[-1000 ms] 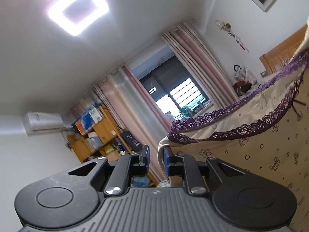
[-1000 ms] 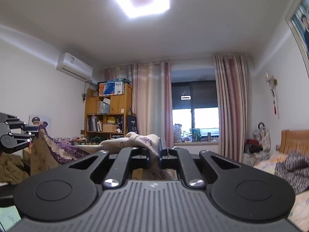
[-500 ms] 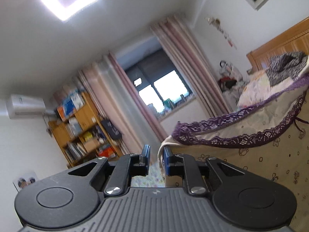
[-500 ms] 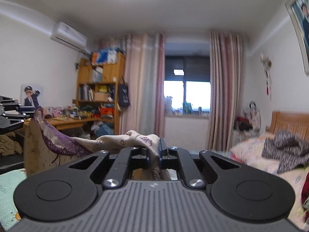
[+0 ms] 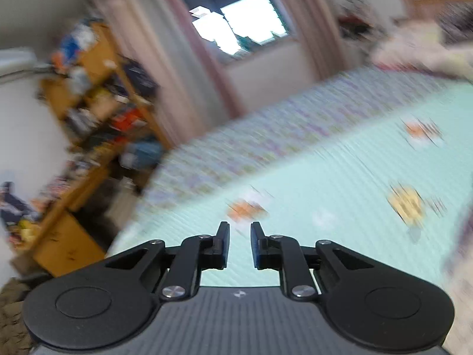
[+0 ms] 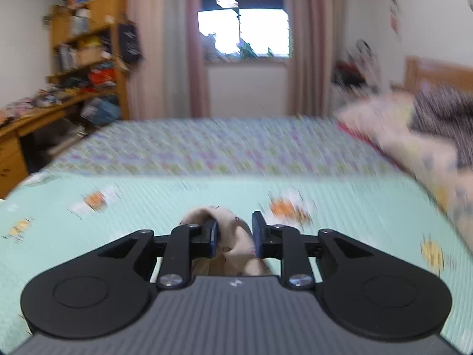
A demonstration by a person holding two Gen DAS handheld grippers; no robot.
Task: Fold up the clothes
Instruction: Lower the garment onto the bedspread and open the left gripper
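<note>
The garment (image 6: 233, 236) is bunching up between the fingers of the right claw (image 6: 235, 233), a soft cream cloth with small dark printed rings and flowers, folding over itself in rounded lumps. The right claw's black fingers with blue pads are standing apart around that cloth, with fabric filling most of the gap; I cannot tell whether the pads are pressing it. The cloth is sitting just above the bed, low over the mint sheet (image 6: 177, 204).

The left claw (image 5: 239, 244) is gaping, its two flat pads parted with only the sheet showing between them. At the far right edge of the left view a blurred cream and purple strip is showing, too smeared to name.

The sheet is looking ribbed, with fine parallel lines running across it and scattered orange and yellow cartoon patches. Beyond it a second cover (image 6: 224, 148) with a small pastel check is spreading over the bed. To the right a pale floral quilt (image 6: 414, 139) is heaping up with a dark patterned cloth (image 6: 443, 109) on top, against a wooden headboard (image 6: 437, 72).

A cluttered wooden shelf (image 6: 88, 38) is standing at the left above a wooden table (image 6: 35, 115). Pinkish curtains (image 6: 307, 41) are framing a bright window (image 6: 242, 32).
</note>
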